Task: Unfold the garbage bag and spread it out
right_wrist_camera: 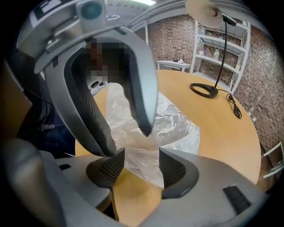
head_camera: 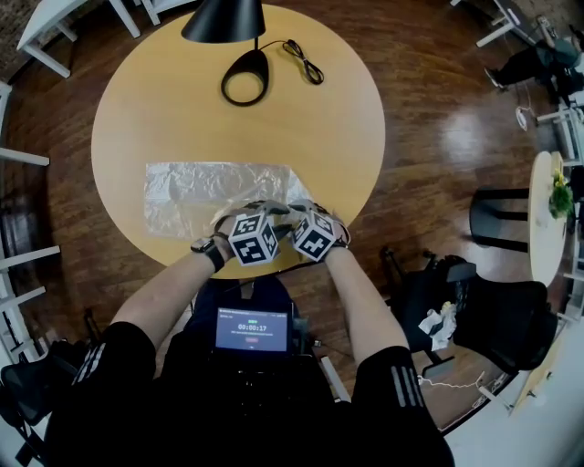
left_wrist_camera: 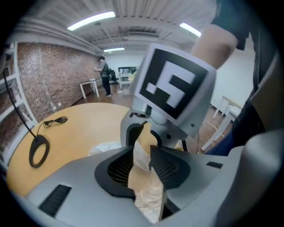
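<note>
A clear garbage bag [head_camera: 201,196] lies mostly flat on the near half of the round wooden table [head_camera: 347,119]. Both grippers meet at its near right corner, by the table's edge. My left gripper [head_camera: 260,212] is shut on a bunched fold of the film [left_wrist_camera: 148,199], which rises between its pads [left_wrist_camera: 168,166]. My right gripper [head_camera: 297,212] stands open astride the same corner; the film [right_wrist_camera: 173,124] lies in the wide gap and neither pad presses it. In the right gripper view the left gripper's fingers [right_wrist_camera: 142,102] reach down onto the bag just ahead.
A black lamp [head_camera: 228,23] with a ring base [head_camera: 245,77] and a loose cord [head_camera: 303,59] stands at the table's far side. A black chair [head_camera: 511,310] and a small round table [head_camera: 546,219] are to the right. A person [left_wrist_camera: 105,75] stands far off.
</note>
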A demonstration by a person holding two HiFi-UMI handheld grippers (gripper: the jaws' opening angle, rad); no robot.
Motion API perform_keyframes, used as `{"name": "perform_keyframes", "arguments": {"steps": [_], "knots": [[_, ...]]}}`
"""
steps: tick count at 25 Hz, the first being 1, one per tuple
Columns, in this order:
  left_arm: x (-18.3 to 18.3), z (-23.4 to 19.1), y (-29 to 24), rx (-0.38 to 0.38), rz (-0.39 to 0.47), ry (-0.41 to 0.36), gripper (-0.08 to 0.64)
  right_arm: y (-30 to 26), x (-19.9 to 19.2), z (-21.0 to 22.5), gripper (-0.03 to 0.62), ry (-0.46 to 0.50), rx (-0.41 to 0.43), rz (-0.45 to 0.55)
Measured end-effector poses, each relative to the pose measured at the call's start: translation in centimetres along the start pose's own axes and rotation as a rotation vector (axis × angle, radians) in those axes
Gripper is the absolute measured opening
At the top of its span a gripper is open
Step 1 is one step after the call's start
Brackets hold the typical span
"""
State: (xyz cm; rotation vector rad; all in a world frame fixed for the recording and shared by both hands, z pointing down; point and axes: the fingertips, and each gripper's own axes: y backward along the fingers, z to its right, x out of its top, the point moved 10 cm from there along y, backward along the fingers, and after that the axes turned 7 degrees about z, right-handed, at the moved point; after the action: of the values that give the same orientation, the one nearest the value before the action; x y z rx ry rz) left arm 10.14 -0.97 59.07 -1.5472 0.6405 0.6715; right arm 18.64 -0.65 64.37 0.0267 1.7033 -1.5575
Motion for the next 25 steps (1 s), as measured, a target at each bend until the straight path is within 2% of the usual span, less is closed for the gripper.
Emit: {"name": "perform_keyframes", "arguments": {"steps": [2, 3, 5, 6, 9, 14, 19, 25], "knots": [[-0.2, -1.7, -0.6, 0.063, -0.025, 0.071, 0.129, -0.5, -0.1, 0.1, 0.304, -0.013, -0.002, 0.001], [-0.7, -2.5, -1.2, 0.121, -0.068, 0.064, 0.13, -0.6, -0.1, 0.1, 0.305, -0.025, -0.002, 0.001], [-2.4, -3.6, -2.8, 0.218, -0.179, -0.012, 0.131, -0.8, -0.1, 0.0, 0.305, -0.036, -0.001, 0.001], [-3.1, -3.8, -3.6, 0.237, -0.226, -0.055, 0.151, -1.0, -0.2, 0.0, 0.305, -0.037, 0.0, 0.0], [-4.3, -3.8, -5.1, 0.239, -0.291, -0.131, 0.188, -1.5, -0.5, -0.1, 0.305, -0.036, 0.005, -0.005], [-4.0, -3.6, -5.3, 0.246, -0.257, -0.139, 0.192, -1.9, -1.2, -0.5, 0.305, -0.034, 0.025, -0.03], [-4.7, -3.6, -6.1, 0.22, -0.303, -0.169, 0.192, -1.4, -1.0, -0.4, 0.305, -0.029, 0.017, -0.001], [-4.7, -3.4, -6.2, 0.228, -0.32, -0.201, 0.192, 1.1, -0.3, -0.3, 0.305, -0.004, -0.009, 0.062]]}}
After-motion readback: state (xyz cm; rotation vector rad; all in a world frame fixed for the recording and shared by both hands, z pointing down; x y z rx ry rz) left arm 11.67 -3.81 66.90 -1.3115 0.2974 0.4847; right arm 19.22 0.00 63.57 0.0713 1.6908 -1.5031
